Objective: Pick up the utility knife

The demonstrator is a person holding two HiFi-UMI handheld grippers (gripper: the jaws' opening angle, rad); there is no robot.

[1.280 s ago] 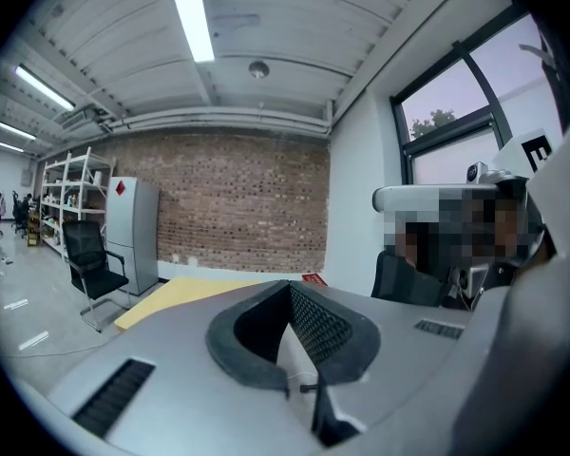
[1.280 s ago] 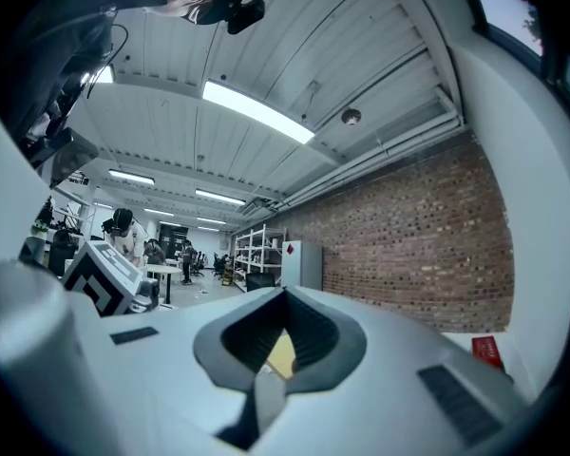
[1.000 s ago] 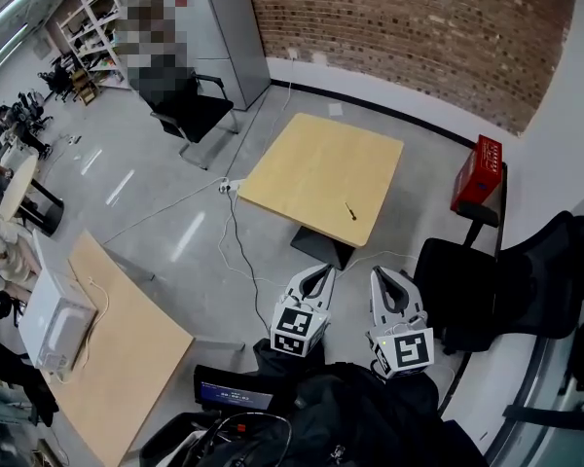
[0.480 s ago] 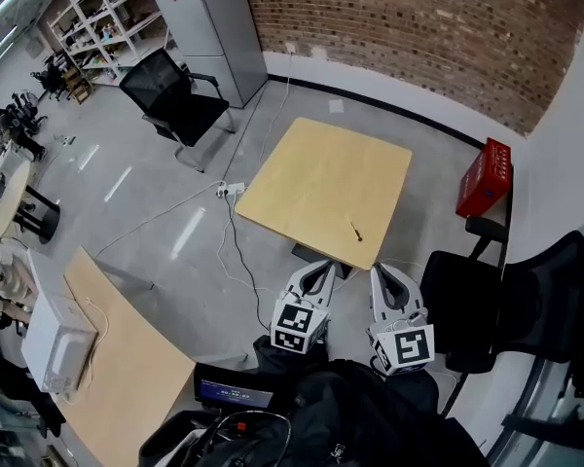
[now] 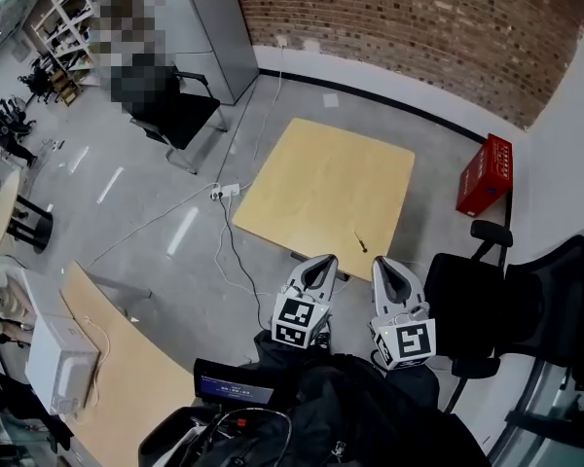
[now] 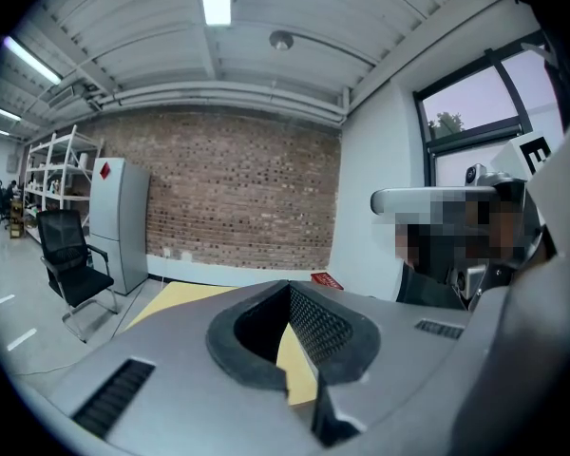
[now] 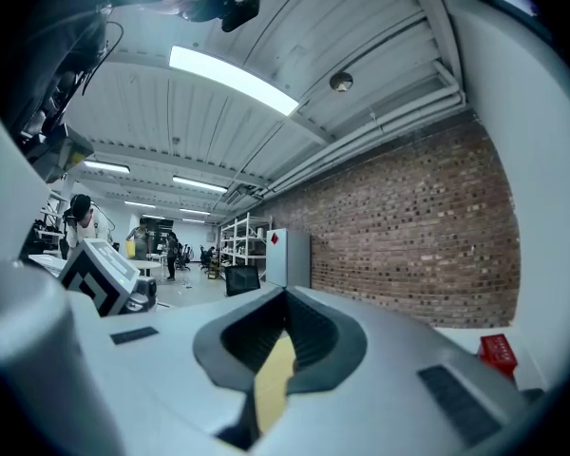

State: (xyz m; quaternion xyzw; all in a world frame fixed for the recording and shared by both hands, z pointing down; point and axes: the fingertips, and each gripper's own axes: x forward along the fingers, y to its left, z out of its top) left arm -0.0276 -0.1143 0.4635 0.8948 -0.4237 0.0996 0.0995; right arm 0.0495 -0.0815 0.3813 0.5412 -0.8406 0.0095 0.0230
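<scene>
Wooden and pale, the square table (image 5: 321,183) stands on the grey floor before you. The utility knife (image 5: 360,241) lies on it, small and dark, close to the near right edge. You hold your left gripper (image 5: 320,261) and your right gripper (image 5: 383,263) side by side near that edge, both pointing toward the table and not touching the knife. Each one has its jaws pressed together, with nothing between them. A red box (image 5: 485,175) stands on the floor to the right of the table. A black chair (image 5: 467,295) is just beside your right gripper.
</scene>
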